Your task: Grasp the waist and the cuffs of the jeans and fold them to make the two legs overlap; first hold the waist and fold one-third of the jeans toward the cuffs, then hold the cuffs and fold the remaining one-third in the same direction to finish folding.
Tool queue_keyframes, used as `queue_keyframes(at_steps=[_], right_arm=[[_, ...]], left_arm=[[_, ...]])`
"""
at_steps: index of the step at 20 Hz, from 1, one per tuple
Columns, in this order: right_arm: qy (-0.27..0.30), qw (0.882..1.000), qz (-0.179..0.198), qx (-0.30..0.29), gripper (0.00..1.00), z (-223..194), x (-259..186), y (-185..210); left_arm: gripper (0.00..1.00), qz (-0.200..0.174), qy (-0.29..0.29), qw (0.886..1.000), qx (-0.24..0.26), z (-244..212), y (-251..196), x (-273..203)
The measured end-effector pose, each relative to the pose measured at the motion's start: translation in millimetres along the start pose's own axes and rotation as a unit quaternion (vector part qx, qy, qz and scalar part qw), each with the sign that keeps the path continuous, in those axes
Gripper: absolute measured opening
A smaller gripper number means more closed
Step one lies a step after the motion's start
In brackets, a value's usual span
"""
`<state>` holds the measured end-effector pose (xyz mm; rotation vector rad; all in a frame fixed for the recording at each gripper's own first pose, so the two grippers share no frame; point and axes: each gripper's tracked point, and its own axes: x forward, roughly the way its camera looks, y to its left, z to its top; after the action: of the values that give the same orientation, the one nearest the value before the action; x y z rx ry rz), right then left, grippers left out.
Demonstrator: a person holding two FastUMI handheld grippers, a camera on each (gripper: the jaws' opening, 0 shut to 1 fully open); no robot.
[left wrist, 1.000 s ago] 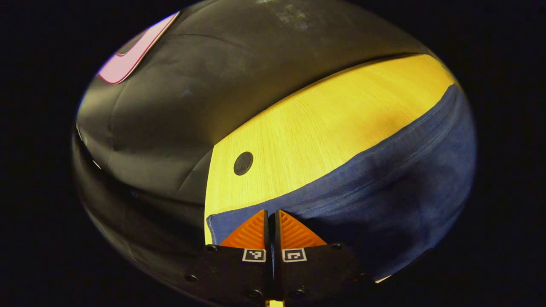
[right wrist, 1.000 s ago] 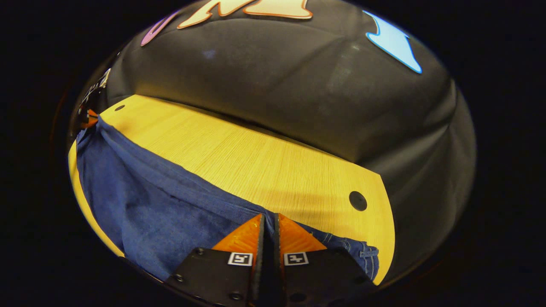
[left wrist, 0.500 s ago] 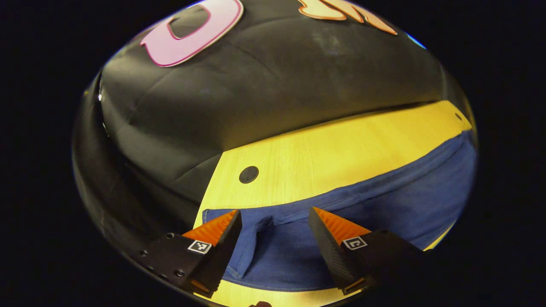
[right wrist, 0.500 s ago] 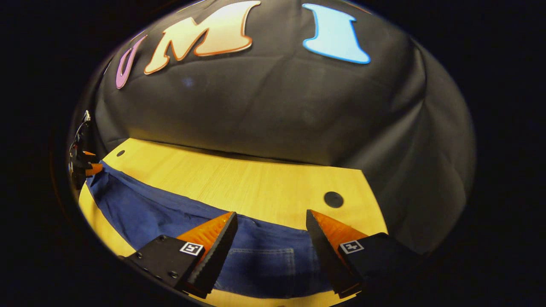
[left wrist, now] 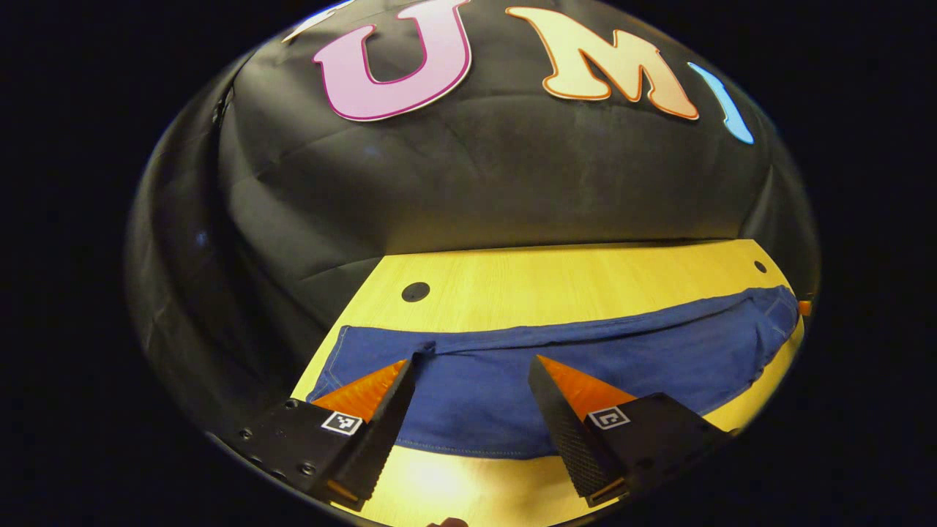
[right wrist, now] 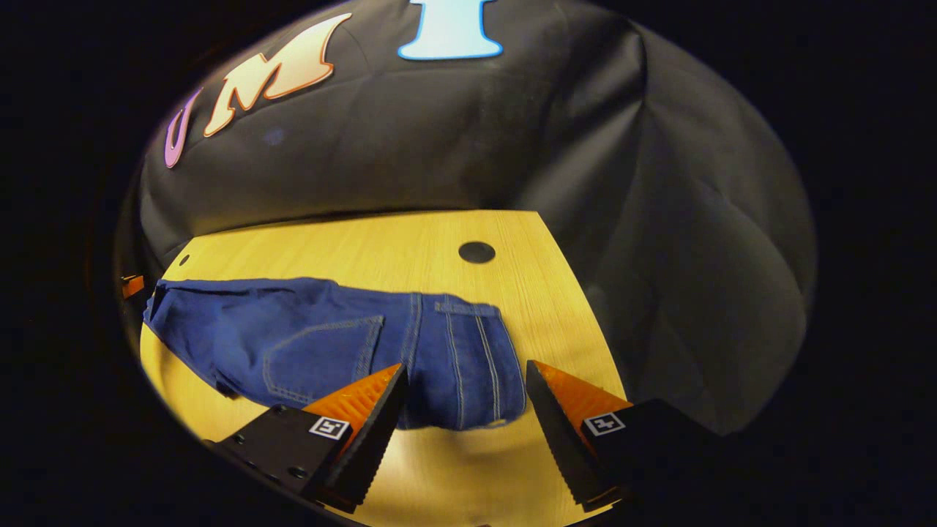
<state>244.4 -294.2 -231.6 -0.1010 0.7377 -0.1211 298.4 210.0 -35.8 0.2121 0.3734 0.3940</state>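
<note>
The blue jeans (left wrist: 512, 351) lie flat in a long strip across the wooden table (left wrist: 556, 274), legs overlapped. My left gripper (left wrist: 472, 361) hovers open above the cuff end, nothing between its fingers. In the right gripper view the waist end of the jeans (right wrist: 439, 344) shows a back pocket (right wrist: 322, 351) and a belt loop. My right gripper (right wrist: 465, 364) hangs open just above the waist edge, holding nothing. A tip of the right gripper (left wrist: 805, 307) peeks in at the far end of the jeans, and a tip of the left gripper (right wrist: 132, 285) shows likewise.
The table (right wrist: 351, 241) has a round black hole near each back corner (left wrist: 415, 291) (right wrist: 476, 252). The black cloth wall (left wrist: 476, 183) rises right behind the table. A bare strip of tabletop (left wrist: 476, 476) runs in front of the jeans.
Both grippers were shut on the jeans' edge a second ago. They opened, let go and drew back upward. The jeans now rest flat on the table.
</note>
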Motion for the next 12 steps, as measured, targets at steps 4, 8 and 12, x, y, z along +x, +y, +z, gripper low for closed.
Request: queue_keyframes(at_steps=[4, 8, 12], right_arm=[[0.01, 0.999, 0.022, 0.045, 1.0, -16.4, 9.3, -1.2], [0.016, 0.996, 0.041, 0.074, 1.0, -26.3, 19.6, 0.2], [0.01, 0.994, 0.049, 0.096, 0.97, -32.4, 24.0, 3.2]], left_arm=[[0.95, 0.0, 0.002, 1.0, 0.008, -4.1, 0.5, 1.5], [0.95, -0.001, 0.005, 1.0, 0.008, -3.6, 1.0, 1.3], [0.95, -0.004, 0.002, 1.0, 0.0, 1.4, -0.8, -1.4]])
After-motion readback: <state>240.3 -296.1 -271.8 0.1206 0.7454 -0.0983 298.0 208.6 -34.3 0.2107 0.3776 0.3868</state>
